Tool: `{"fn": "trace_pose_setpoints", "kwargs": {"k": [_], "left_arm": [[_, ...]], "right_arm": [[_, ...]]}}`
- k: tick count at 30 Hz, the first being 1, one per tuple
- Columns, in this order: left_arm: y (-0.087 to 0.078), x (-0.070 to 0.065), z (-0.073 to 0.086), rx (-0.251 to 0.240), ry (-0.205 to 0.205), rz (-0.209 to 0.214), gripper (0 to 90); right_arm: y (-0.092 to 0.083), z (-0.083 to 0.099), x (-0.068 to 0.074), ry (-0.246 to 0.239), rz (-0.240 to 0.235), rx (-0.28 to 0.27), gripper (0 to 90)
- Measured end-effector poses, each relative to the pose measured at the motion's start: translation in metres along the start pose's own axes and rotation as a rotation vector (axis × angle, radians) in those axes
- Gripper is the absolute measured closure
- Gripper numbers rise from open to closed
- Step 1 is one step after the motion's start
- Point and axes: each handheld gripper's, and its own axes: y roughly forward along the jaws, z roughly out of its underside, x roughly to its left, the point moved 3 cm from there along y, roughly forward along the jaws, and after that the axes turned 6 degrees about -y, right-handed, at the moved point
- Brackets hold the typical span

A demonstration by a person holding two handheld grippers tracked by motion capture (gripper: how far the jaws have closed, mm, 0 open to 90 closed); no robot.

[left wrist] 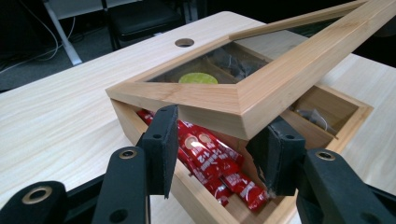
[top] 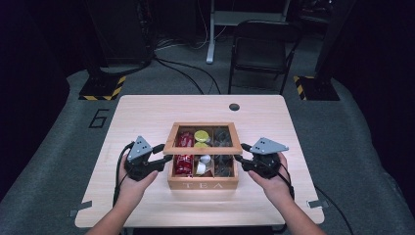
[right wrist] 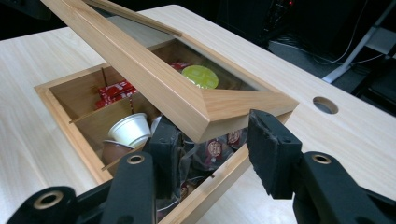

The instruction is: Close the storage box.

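Wooden tea box [top: 202,185] sat near the front edge of the table [top: 147,112], midway between its left and right edges. Its glass-paned lid [top: 203,126] was raised at the front and tilted. Left gripper [top: 163,155] straddled the lid's front-left corner; right gripper [top: 240,152] straddled the front-right corner. Both sets of jaws were slightly parted; I cannot tell whether the pads pressed the frame. Red sachets [left wrist: 210,163] lay in the left compartments, white cup [right wrist: 128,129] in the middle.
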Motion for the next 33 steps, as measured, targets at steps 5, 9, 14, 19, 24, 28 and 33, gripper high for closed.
{"fn": "trace_pose_setpoints", "kwargs": {"k": [5,9,14,19,24,28,33], "left_arm": [[0.000,-0.003,0.011,0.004,0.003,0.005,53.1],[0.000,-0.004,0.018,0.010,-0.007,0.018,53.1],[0.001,-0.004,0.024,-0.002,-0.016,0.021,53.4],[0.002,-0.004,0.033,0.012,-0.021,0.034,53.4],[0.004,-0.005,0.039,0.024,-0.018,0.034,53.4],[0.005,-0.008,0.044,0.016,-0.016,0.034,50.5],[0.004,-0.011,0.052,0.034,-0.013,0.039,50.2]], "right_arm": [[0.001,0.008,0.005,0.006,-0.001,0.003,52.9],[0.001,0.012,0.012,-0.014,0.007,0.020,50.9],[0.001,0.016,0.016,-0.009,0.012,0.025,50.3],[0.002,0.022,0.019,-0.012,0.008,0.041,50.2],[0.004,0.029,0.022,-0.007,0.001,0.046,50.2],[0.005,0.034,0.025,-0.005,0.004,0.049,50.3],[0.008,0.041,0.028,0.011,-0.008,0.063,50.2]]}}
